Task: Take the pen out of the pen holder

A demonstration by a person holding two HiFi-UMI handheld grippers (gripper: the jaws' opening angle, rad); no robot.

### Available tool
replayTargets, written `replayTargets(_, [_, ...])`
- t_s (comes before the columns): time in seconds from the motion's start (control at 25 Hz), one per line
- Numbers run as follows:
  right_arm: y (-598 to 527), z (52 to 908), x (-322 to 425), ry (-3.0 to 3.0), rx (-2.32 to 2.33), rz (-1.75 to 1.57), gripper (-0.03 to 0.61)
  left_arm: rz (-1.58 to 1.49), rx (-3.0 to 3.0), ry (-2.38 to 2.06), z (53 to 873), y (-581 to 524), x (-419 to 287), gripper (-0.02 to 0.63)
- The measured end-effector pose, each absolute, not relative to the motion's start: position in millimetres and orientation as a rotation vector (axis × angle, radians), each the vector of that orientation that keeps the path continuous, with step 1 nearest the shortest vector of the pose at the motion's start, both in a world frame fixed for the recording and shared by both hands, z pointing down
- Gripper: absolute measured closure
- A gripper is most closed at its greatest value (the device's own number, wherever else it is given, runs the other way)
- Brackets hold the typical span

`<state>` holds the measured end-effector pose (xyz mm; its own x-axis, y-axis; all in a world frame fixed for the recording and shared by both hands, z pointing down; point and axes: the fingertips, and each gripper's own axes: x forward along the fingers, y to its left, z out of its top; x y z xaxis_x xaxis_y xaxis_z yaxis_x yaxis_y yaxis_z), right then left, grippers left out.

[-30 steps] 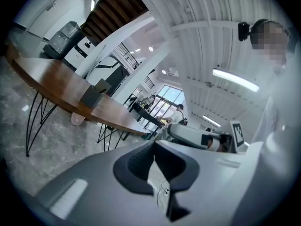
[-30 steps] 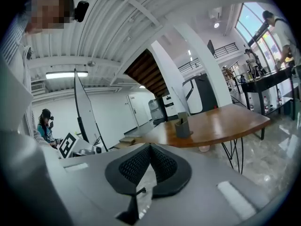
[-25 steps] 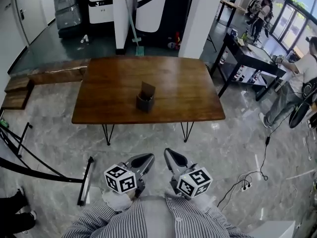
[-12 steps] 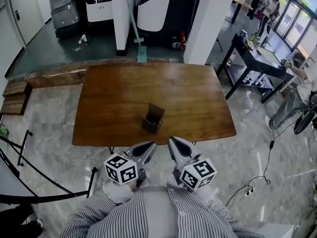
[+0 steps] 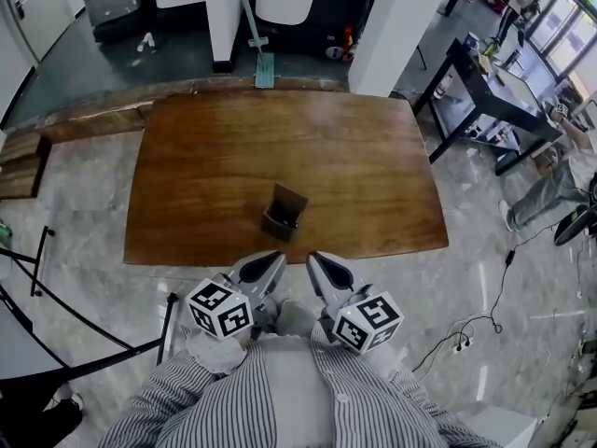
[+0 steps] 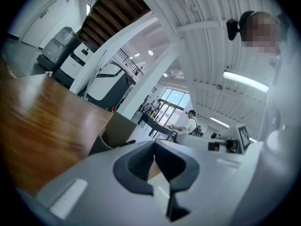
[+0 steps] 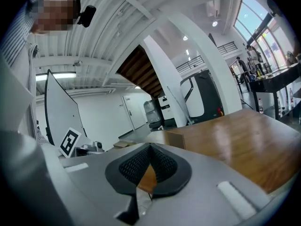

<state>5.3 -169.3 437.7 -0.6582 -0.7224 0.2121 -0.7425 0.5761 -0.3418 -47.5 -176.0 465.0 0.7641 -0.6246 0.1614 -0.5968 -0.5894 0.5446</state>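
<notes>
A dark brown pen holder [image 5: 283,213] stands on the wooden table [image 5: 205,175] near its front edge, with a taller flap at its back. In the left gripper view the holder [image 6: 114,132] sits just ahead and left of the jaws, with a thin dark pen end [image 6: 126,143] sticking out of it. The right gripper view has the holder [image 7: 175,139] just beyond the jaws. My left gripper [image 5: 277,257] and right gripper [image 5: 312,257] hover side by side at the table's front edge. Both are shut and hold nothing, a short way in front of the holder.
A white pillar [image 5: 396,26] and dark machines stand behind the table. A black bench [image 5: 485,91] with small items is at the right, with people beyond it. Cables [image 5: 457,334] lie on the marble floor at the right, and a black metal frame [image 5: 56,287] at the left.
Both grippers and the head have come closer to the table. The grippers were over the floor well short of it; now their tips reach its front edge, near the holder. Both stay shut.
</notes>
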Motion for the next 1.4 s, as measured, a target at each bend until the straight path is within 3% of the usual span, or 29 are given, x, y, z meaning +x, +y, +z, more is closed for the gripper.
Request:
replayTargets(1.16, [-194.7, 484.8, 4.0, -2.669, 1.176, 0.876, 0.578, 0.267, 2.552, -1.103, 501.6, -229.8, -43.6, 0.604])
replayTargets(1.4, [-193.7, 503.2, 6.9, -2.641, 1.182, 0.948, 0.579, 0.355, 2.622, -1.056, 510.2, -236.4, -37.8, 0.527])
